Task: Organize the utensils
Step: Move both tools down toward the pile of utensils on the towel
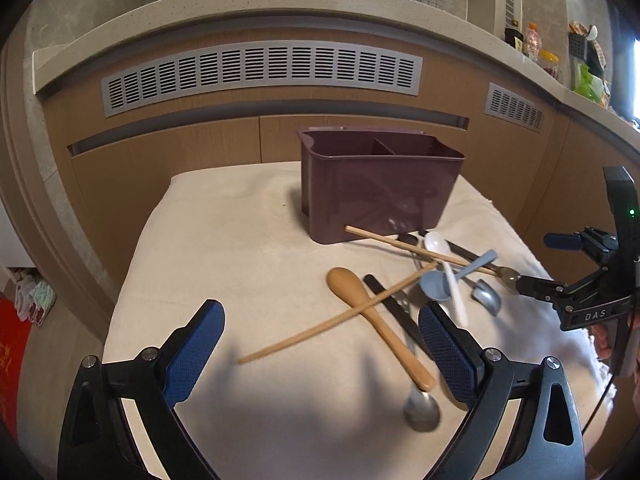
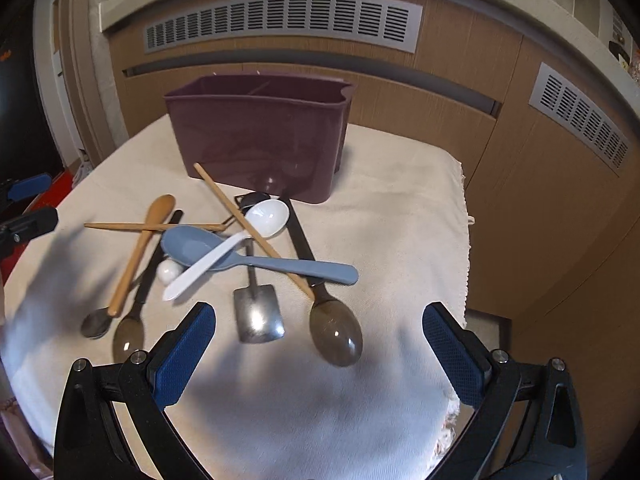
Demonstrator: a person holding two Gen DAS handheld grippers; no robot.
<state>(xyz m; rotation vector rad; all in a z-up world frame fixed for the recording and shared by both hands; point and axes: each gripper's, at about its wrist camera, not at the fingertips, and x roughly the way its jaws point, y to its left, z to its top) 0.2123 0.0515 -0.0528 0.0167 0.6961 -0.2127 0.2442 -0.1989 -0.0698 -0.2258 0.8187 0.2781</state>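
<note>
A maroon two-compartment utensil holder (image 1: 380, 184) (image 2: 260, 132) stands at the back of a cloth-covered table (image 1: 224, 248). In front of it lies a tangle of utensils: a wooden spoon (image 1: 376, 320) (image 2: 140, 248), two wooden chopsticks (image 1: 336, 320) (image 2: 252, 228), a blue spoon (image 2: 248, 256), a white spoon (image 2: 240, 244), a flat metal scoop (image 2: 258, 316) and dark-handled metal spoons (image 2: 336, 332). My left gripper (image 1: 320, 356) is open above the cloth, left of the pile, with nothing between its fingers. My right gripper (image 2: 320, 348) is open over the near ends of the scoop and a metal spoon, holding nothing.
Wooden cabinet fronts with grey vent grilles (image 1: 260, 72) rise behind the table. A counter ledge (image 1: 560, 80) at upper right carries jars and packets. The cloth's frayed edge (image 2: 466, 216) marks the table's right side. Red items (image 1: 12, 360) lie on the floor at left.
</note>
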